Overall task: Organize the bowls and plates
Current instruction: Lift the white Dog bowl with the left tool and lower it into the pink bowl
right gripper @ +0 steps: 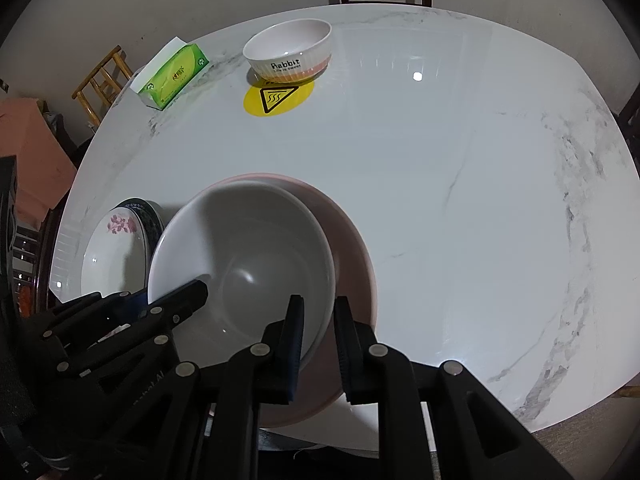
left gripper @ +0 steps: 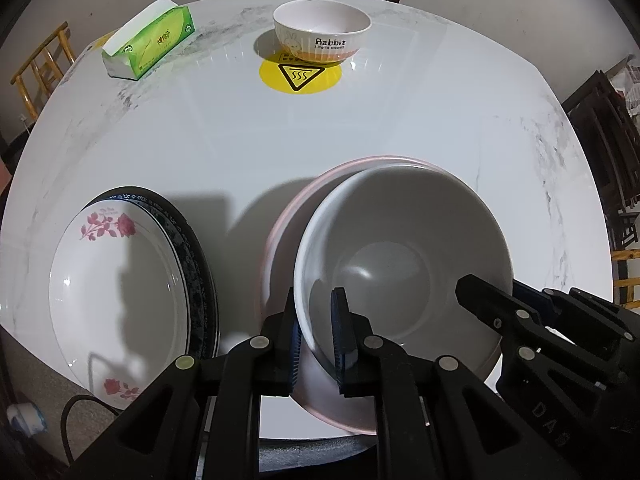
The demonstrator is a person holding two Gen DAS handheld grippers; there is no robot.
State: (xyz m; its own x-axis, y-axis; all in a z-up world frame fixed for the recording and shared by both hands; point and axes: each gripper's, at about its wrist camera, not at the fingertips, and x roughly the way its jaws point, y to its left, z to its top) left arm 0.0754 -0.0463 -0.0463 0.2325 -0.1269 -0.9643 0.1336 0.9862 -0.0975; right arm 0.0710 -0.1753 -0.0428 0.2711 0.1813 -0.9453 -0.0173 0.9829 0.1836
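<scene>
White marble tabletop (left gripper: 360, 128) fills our view, with wooden chairs around it. Both our tools are pinching the big white bowl (left gripper: 404, 248). Our left tool (left gripper: 316, 340) is closed on its left rim. Our right tool (right gripper: 318, 344) is closed on its right rim. The white bowl sits tilted inside the pink bowl (right gripper: 356, 248), near us in the middle.

We think we are stacking this bowl into the pink one. Next we would need to let it settle flat, then open both tools slowly so it does not slip.

Now we count. We see three bowls: white, pink, and a small rabbit bowl (left gripper: 322, 30) far away on a yellow sticker (left gripper: 300, 78). We see two plates on the near left: a flower plate (left gripper: 116, 300) on a dark plate (left gripper: 196, 256). One green tissue box (left gripper: 152, 44) sits at the far left.
</scene>
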